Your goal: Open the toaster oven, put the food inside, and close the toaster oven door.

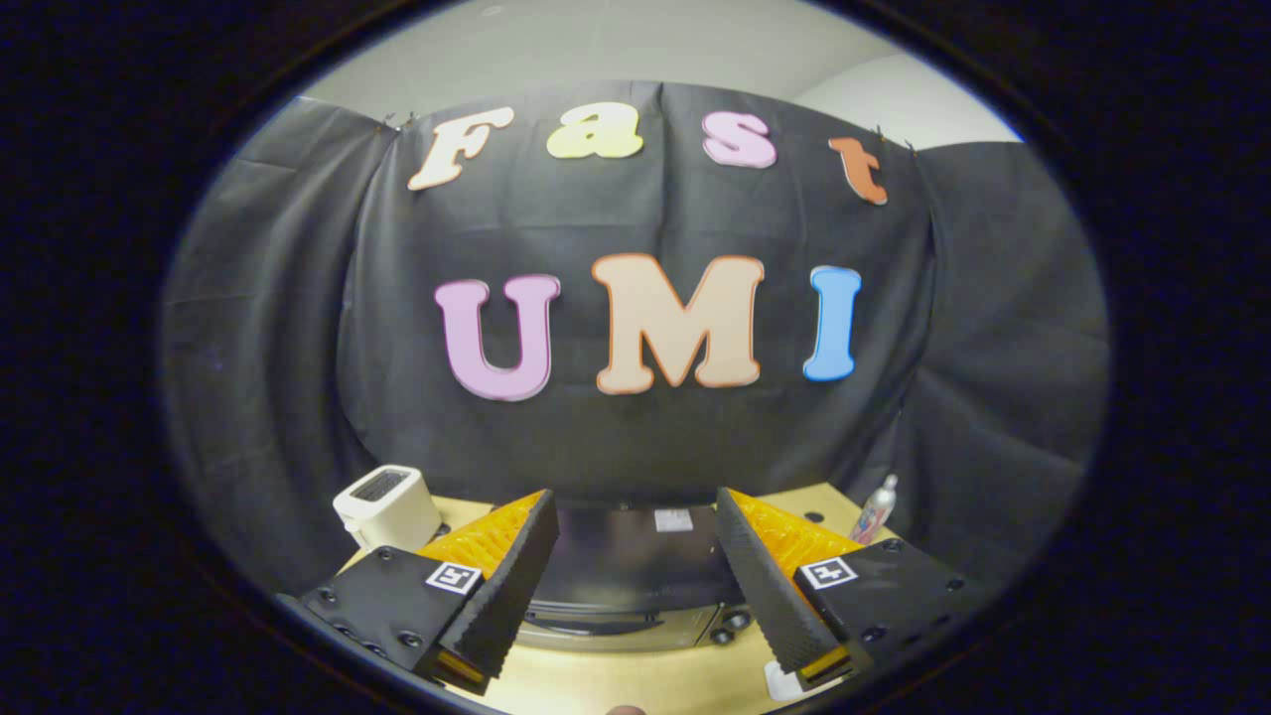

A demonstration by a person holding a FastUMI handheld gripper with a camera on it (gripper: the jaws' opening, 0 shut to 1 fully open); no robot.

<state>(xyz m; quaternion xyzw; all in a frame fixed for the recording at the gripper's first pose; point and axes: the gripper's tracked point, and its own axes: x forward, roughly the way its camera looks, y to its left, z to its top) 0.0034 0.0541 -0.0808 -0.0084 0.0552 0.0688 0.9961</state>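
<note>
Tool (pixel 635 586) held high with its fingers spread apart on nothing, the toaster oven (pixel 635 586) low between and just beyond them.

The toaster oven sits on the wooden surface (pixel 616 685), seen from above; its dark top, a handle along the front and knobs at the right front show, and the door looks closed, which would fit either the door waiting to be opened or already closed again. The food cannot be made out; a small white thing (pixel 784 683) lies by the right finger, too cut off to name. Risks, as a judgement: coming down from this height, the fingers could strike the oven's top instead of the handle, or an off-centre pull could drag the oven across the surface. A white toaster (pixel 387 504) and a small bottle (pixel 877 508) stand at the sides and could be knocked. A pale label on the oven's top is too small to read.
</note>
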